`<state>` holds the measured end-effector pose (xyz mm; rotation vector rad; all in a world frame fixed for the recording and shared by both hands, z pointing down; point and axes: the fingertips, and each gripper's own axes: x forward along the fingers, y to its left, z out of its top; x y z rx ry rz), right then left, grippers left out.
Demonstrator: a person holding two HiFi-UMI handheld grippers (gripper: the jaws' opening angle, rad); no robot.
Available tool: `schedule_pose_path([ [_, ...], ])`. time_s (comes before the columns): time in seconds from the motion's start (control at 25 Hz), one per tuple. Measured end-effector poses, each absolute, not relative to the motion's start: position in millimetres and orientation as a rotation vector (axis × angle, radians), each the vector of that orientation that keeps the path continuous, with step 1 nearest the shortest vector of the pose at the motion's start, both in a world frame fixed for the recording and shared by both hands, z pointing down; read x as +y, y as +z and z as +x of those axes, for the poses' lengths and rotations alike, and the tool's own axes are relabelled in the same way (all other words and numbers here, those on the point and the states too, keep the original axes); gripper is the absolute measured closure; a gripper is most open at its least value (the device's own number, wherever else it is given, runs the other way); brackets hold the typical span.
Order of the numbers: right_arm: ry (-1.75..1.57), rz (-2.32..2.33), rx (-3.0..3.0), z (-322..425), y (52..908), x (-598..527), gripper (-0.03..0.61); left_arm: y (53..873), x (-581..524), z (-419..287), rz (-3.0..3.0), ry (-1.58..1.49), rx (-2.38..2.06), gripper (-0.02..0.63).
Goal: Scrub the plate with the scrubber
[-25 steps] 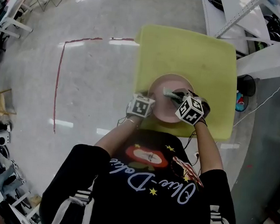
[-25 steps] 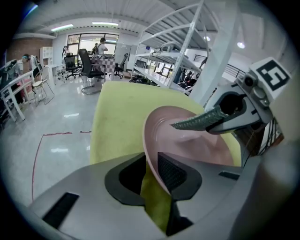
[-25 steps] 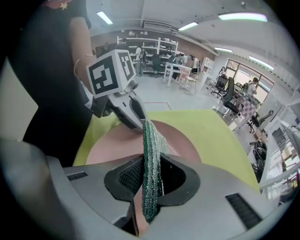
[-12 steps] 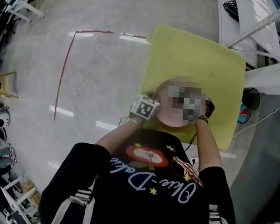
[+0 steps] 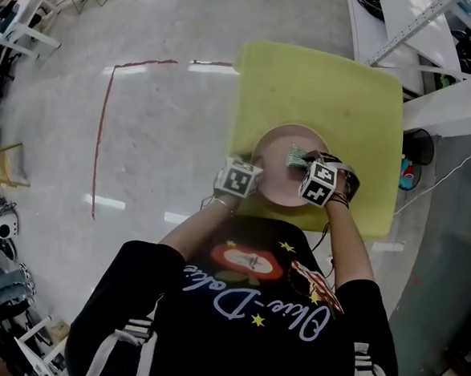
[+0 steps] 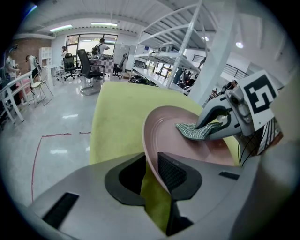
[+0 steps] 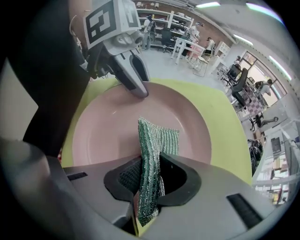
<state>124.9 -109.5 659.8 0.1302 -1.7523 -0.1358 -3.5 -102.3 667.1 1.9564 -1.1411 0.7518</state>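
Our left gripper (image 6: pixel 152 174) clamps the pink plate's (image 6: pixel 161 129) near rim, mid-frame on the yellow mat (image 5: pixel 323 85). Our right gripper (image 7: pixel 149 182) pinches the green scrubber (image 7: pixel 153 138), whose end touches the plate.

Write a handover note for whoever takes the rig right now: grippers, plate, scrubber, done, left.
Left gripper: shut on the rim of the round pink plate, steadying it.
Right gripper: shut on the green mesh scrubber, pointing down; the scrubber's free end appears to touch the plate's inner surface.
Plate sits on the yellow-green foam mat.
Done: both things gripped, scrubber at the plate. No dirt visible; how much is scrubbed, cannot tell.
Left: scrub across the plate.
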Motion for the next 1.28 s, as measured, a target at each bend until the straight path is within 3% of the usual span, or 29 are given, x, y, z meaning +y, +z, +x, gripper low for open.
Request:
schedule_pose_path([
  [1.28,0.391,0.166,-1.85,91.6,647.9,-6.2,0.509,664.1,-103.8,-2.1,1.967,0.72,-1.153,0.552],
])
